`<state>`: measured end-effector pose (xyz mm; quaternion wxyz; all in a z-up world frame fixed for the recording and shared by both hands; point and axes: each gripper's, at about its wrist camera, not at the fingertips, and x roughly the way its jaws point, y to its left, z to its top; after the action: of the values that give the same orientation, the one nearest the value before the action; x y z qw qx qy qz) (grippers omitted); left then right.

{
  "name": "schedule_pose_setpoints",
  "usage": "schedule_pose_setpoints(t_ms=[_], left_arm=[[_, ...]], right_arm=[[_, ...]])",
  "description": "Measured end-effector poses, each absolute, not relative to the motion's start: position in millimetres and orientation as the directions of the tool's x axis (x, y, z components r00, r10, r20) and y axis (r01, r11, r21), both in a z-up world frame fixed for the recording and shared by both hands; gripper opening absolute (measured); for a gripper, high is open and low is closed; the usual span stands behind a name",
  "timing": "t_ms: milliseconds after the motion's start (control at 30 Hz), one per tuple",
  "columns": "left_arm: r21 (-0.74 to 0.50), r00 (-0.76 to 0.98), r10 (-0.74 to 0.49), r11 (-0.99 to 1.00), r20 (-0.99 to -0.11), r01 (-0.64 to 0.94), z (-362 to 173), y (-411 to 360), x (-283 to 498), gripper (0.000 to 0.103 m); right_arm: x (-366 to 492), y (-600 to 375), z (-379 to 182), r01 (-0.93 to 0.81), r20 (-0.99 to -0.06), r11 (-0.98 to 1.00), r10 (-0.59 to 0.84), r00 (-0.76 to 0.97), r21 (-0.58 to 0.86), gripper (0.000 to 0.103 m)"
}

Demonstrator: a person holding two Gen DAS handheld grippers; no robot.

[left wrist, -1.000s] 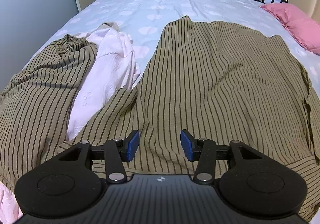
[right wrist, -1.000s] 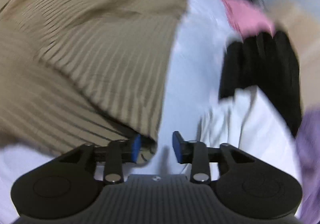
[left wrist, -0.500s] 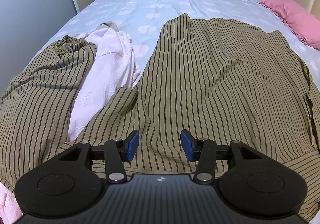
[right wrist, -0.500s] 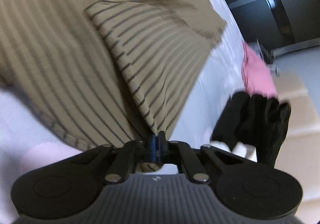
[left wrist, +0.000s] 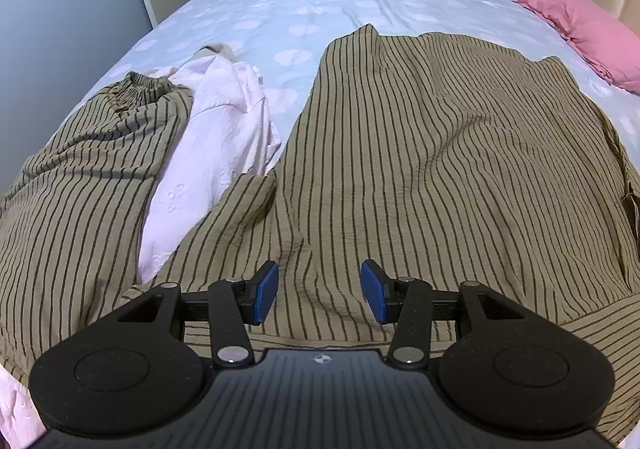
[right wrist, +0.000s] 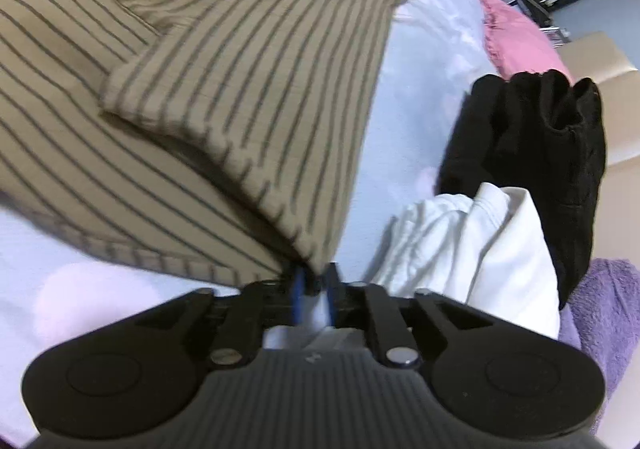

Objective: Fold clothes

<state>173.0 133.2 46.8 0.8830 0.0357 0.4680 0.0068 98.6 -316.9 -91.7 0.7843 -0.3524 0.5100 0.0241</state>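
A tan shirt with dark stripes (left wrist: 440,153) lies spread over the bed. My left gripper (left wrist: 319,295) is open and empty, low over the shirt's near hem. In the right wrist view my right gripper (right wrist: 313,289) is nearly shut on the corner of the shirt's sleeve (right wrist: 256,97), with a small gap still showing between the blue pads. The sleeve hangs lifted and folded over the shirt body.
Striped tan trousers (left wrist: 80,177) and a pale pink garment (left wrist: 212,153) lie at the left. A pink pillow (left wrist: 592,37) sits far right. A black garment (right wrist: 536,153), white cloth (right wrist: 472,245) and purple towel (right wrist: 600,321) lie right of my right gripper. The bedsheet (left wrist: 320,1) stretches beyond.
My right gripper closed on the sleeve corner and lifted it, and the jaws now stand slightly apart. The left gripper stayed open and tilted up a little.
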Motion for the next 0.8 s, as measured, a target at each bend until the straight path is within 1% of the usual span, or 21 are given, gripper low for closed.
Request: schedule_pose_setpoints(t_ms=[33, 100, 133, 233, 400, 500, 533, 667, 800], left_arm=[[0.071, 0.565, 0.050, 0.997, -0.824, 0.016, 47.6, 136.3, 173.6, 0.044], [0.071, 0.568, 0.058, 0.997, -0.821, 0.001, 49.0, 143.4, 174.8, 0.044], [0.066, 0.565, 0.060, 0.998, -0.823, -0.009, 49.2, 148.1, 175.4, 0.044], [0.058, 0.553, 0.076, 0.997, -0.830, -0.050, 47.2, 163.1, 175.6, 0.044], [0.081, 0.519, 0.117, 0.993, -0.846, -0.091, 38.0, 183.3, 170.5, 0.044], [0.091, 0.489, 0.141, 0.988, -0.861, -0.124, 28.6, 196.6, 165.4, 0.044], [0.096, 0.476, 0.150, 0.986, -0.867, -0.137, 25.3, 201.2, 163.9, 0.044], [0.065, 0.435, 0.146, 0.979, -0.889, -0.195, 16.5, 217.7, 155.7, 0.044], [0.007, 0.409, 0.108, 0.970, -0.906, -0.241, 10.2, 229.3, 152.2, 0.044]], right_arm=[[97.7, -315.2, -85.4, -0.394, -0.821, 0.762, -0.305, 0.483, -0.515, 0.037], [93.7, -307.7, -73.6, -0.384, -0.827, 0.783, -0.274, 0.491, -0.489, 0.038], [91.4, -303.2, -67.7, -0.380, -0.829, 0.794, -0.258, 0.496, -0.475, 0.040], [87.2, -292.3, -53.9, -0.370, -0.832, 0.819, -0.214, 0.512, -0.439, 0.043], [90.4, -278.7, -36.7, -0.354, -0.824, 0.846, -0.162, 0.543, -0.399, 0.046], [93.5, -272.9, -25.3, -0.335, -0.816, 0.870, -0.123, 0.564, -0.363, 0.054], [92.4, -270.0, -21.9, -0.325, -0.812, 0.877, -0.115, 0.572, -0.354, 0.055], [89.9, -258.8, -16.7, -0.312, -0.805, 0.895, -0.081, 0.588, -0.318, 0.056], [93.2, -243.1, -24.1, -0.362, -0.813, 0.877, -0.054, 0.580, -0.316, 0.056]])
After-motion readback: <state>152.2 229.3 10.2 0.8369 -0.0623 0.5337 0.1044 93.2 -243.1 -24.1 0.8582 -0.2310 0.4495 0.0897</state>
